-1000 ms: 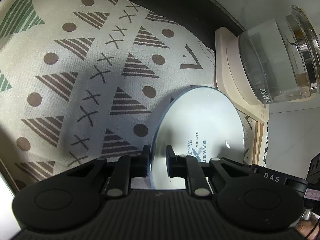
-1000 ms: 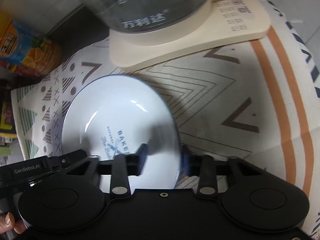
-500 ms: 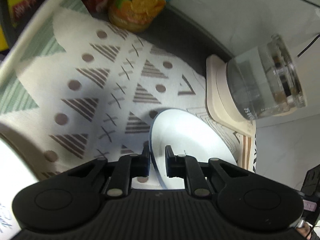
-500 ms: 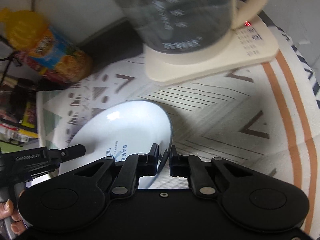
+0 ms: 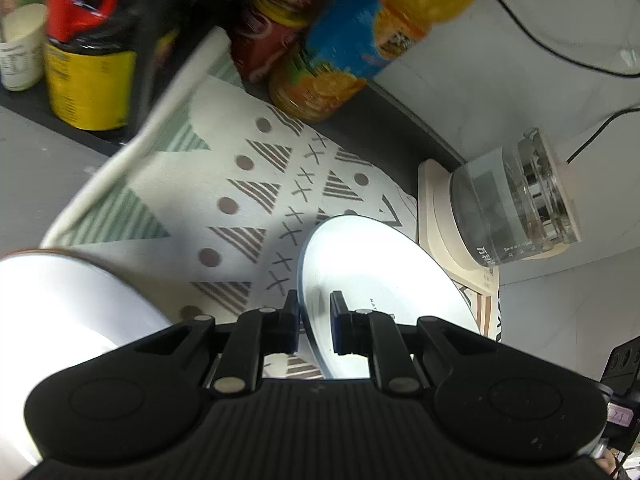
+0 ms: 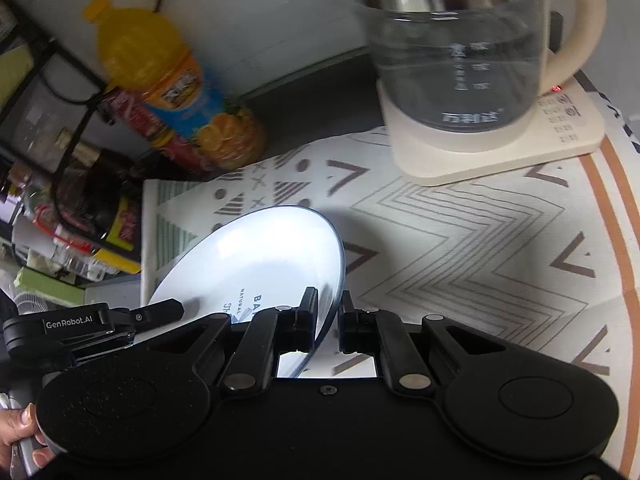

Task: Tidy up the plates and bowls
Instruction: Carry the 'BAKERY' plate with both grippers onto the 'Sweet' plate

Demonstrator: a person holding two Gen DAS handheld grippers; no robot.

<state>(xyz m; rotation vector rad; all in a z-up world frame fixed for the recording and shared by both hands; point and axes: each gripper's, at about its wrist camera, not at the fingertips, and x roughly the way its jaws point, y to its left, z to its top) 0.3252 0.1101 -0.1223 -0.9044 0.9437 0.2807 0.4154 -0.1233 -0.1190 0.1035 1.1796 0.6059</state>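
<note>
A white plate with a blue rim and printed lettering (image 5: 372, 268) (image 6: 260, 260) hangs tilted above the patterned cloth, held from both sides. My left gripper (image 5: 314, 322) is shut on its left rim. My right gripper (image 6: 328, 320) is shut on its right rim, and the left gripper shows in that view at the lower left. A second white dish with a brown rim (image 5: 60, 300) lies at the lower left in the left wrist view, partly hidden by the gripper body.
A glass kettle on a cream base (image 6: 464, 64) (image 5: 508, 208) stands at the back right on the cloth (image 6: 460, 232). An orange juice bottle (image 6: 172, 80) (image 5: 360, 36), a red can and a rack of jars stand at the back left.
Both grippers have risen and drawn back with the plate between them. The right gripper closed on the rim. The bottles and the second dish have come into view.
</note>
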